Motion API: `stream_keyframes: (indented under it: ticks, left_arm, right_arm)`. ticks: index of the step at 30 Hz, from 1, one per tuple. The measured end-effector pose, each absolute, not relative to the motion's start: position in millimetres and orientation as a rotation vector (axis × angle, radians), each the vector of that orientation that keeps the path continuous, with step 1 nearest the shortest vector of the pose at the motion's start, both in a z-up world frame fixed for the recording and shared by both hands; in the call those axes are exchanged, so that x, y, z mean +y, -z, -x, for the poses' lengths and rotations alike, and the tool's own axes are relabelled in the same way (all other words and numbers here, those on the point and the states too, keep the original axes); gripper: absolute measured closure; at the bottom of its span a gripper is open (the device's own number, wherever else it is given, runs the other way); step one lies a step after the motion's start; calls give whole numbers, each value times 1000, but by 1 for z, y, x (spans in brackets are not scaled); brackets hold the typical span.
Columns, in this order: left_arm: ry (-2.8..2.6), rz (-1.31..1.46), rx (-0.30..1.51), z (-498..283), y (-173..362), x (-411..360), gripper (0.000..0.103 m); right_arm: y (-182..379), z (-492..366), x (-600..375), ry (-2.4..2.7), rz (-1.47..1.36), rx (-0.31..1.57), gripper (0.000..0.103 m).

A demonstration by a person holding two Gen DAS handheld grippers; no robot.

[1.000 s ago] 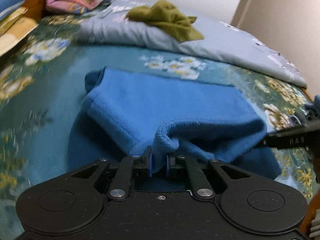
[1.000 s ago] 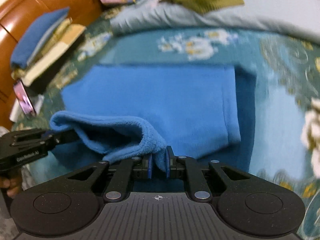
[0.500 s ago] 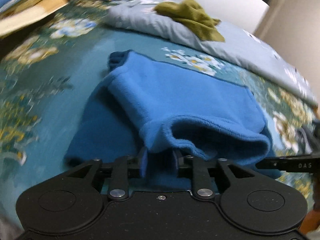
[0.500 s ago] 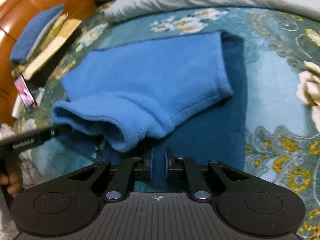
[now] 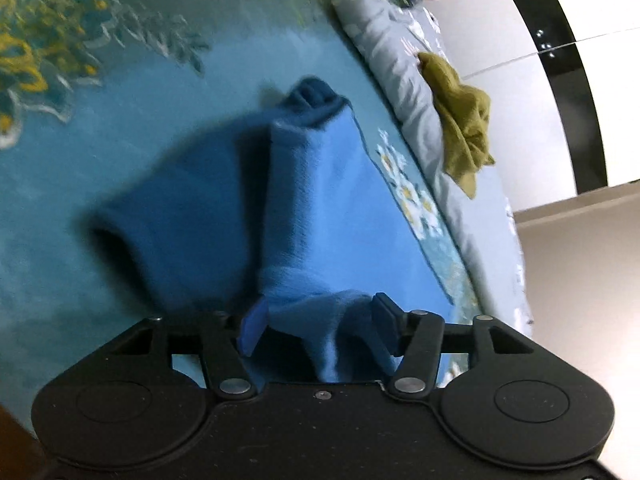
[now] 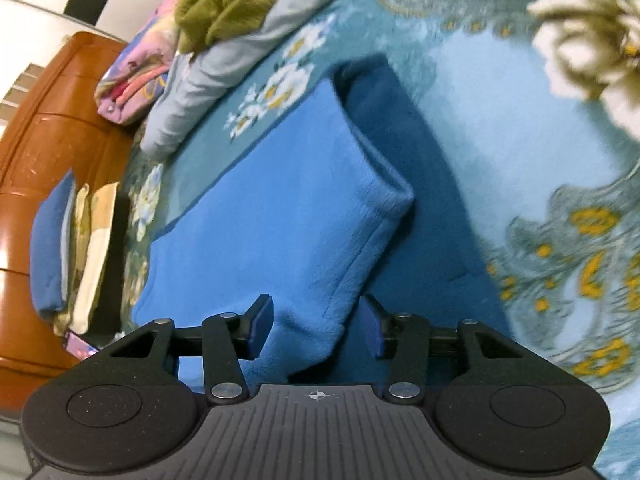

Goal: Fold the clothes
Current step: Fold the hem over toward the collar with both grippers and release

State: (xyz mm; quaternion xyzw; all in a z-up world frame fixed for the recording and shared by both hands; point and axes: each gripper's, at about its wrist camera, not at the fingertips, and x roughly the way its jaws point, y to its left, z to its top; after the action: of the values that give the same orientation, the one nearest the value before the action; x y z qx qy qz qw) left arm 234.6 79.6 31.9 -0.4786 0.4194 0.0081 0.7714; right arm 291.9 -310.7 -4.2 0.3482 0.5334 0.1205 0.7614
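A blue fleece garment point(image 5: 312, 208) lies folded on the teal flowered bedspread point(image 5: 120, 128), its lighter upper layer resting on a darker lower layer point(image 6: 416, 184). My left gripper point(image 5: 316, 326) is low over the near edge. Its jaws are opening, and a bunched corner of fleece sits loosely between the blue pads point(image 5: 250, 332). In the right wrist view the fleece point(image 6: 280, 216) fills the middle. My right gripper point(image 6: 314, 330) is also opening, with the garment's near corner between its spread pads point(image 6: 370, 334), which do not press it.
An olive green garment point(image 5: 460, 120) lies crumpled on a grey quilt point(image 5: 400, 60) at the far side of the bed. A pink folded cloth point(image 6: 132, 88), a wooden headboard point(image 6: 48, 128) and a stack with a blue cushion point(image 6: 52, 240) stand beyond.
Both grippers went from shut on the lifted fleece edge to spread jaws. The raised fold has come down flat onto the garment. Both views have rolled and dropped closer to the bed.
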Motion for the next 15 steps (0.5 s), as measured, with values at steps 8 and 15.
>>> stream_keyframes:
  ticks: [8, 15]
  left_arm:
    - [-37, 1104, 881, -233, -30, 83, 34]
    - [-62, 1093, 945, -242, -14, 76, 35]
  right_arm:
    - [13, -296, -298, -257, -789, 1172, 53]
    - [14, -286, -295, -257, -818, 1192, 54]
